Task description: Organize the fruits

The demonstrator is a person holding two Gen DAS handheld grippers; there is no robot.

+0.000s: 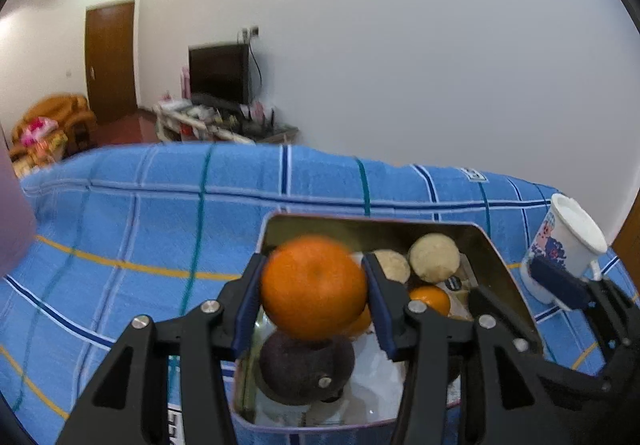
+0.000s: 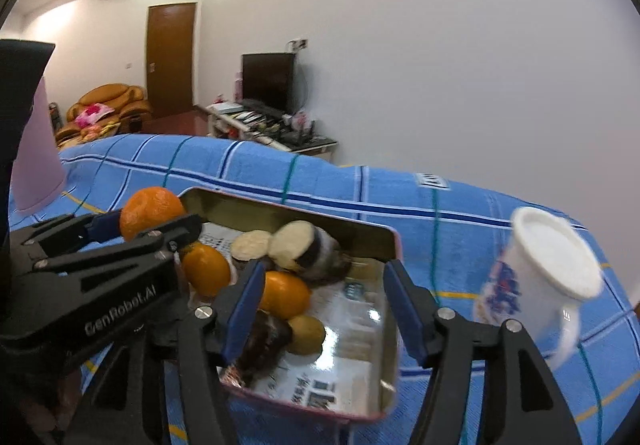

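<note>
Left gripper (image 1: pixel 314 287) clenched on 1 orange (image 1: pixel 314 287), pinched between both pads, held above the near end of the tin tray (image 1: pixel 516 297). Right gripper (image 2: pixel 324 305) released, fingers spread wide with nothing between them, hovering over the tray's near right corner. White mug (image 2: pixel 548 269) sits right of its right finger.

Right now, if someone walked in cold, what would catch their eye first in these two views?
First the bright orange pinched in the left gripper, held above the open metal tin. Next the tin itself on the blue plaid cloth, holding more oranges and cut pale-fleshed pieces. Then the white printed mug to the tin's right, with the right gripper open over the tin.
</note>
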